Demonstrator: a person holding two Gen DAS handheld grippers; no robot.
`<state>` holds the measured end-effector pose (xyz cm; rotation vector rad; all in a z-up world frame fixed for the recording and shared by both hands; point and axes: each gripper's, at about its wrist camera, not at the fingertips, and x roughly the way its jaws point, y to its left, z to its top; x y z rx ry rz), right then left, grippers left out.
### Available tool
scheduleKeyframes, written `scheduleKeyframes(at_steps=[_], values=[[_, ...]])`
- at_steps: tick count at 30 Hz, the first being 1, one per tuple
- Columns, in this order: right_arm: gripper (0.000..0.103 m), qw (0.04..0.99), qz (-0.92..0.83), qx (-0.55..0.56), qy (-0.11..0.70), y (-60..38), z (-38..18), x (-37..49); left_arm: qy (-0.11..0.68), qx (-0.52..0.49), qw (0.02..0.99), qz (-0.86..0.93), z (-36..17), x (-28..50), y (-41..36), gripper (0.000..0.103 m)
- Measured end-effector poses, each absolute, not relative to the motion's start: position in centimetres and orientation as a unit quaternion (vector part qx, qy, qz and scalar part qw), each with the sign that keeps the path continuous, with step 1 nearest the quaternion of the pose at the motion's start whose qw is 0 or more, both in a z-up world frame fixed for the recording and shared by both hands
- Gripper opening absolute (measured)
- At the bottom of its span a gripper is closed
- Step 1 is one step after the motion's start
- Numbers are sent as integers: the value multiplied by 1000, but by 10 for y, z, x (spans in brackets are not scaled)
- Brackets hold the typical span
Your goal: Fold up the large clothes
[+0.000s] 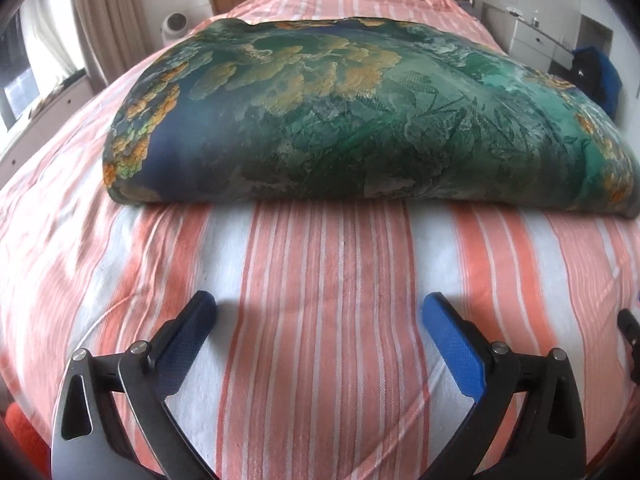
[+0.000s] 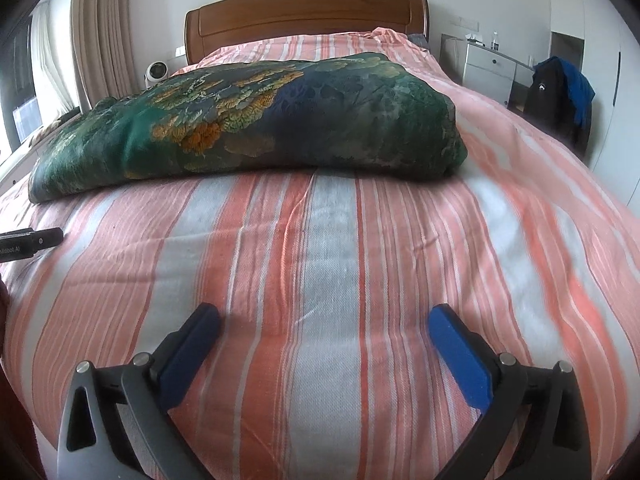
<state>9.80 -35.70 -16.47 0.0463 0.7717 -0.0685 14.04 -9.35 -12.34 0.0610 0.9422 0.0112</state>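
A large green and dark blue floral cloth (image 1: 340, 112) lies folded into a thick rectangle across the middle of the bed; it also shows in the right wrist view (image 2: 260, 120). My left gripper (image 1: 318, 304) is open and empty, low over the striped sheet, short of the cloth's near edge. My right gripper (image 2: 324, 316) is open and empty too, over the sheet in front of the cloth. A piece of the right gripper (image 1: 630, 328) shows at the right edge of the left wrist view. A piece of the left gripper (image 2: 32, 242) shows at the left edge of the right wrist view.
The bed is covered by an orange and white striped sheet (image 2: 320, 248). A wooden headboard (image 2: 308, 20) stands at the far end. A white drawer unit (image 2: 490, 68) and a chair with dark and blue clothes (image 2: 560, 96) are to the right. Curtains (image 2: 104, 32) and a small fan (image 2: 156, 72) are to the left.
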Motion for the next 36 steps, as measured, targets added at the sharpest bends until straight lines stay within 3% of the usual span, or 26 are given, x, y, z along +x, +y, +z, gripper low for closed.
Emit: scheduleKeyframes(at_steps=[36], values=[[103, 926, -37, 13, 376, -349, -166, 100, 461, 61, 885, -23, -129, 138, -100, 103]])
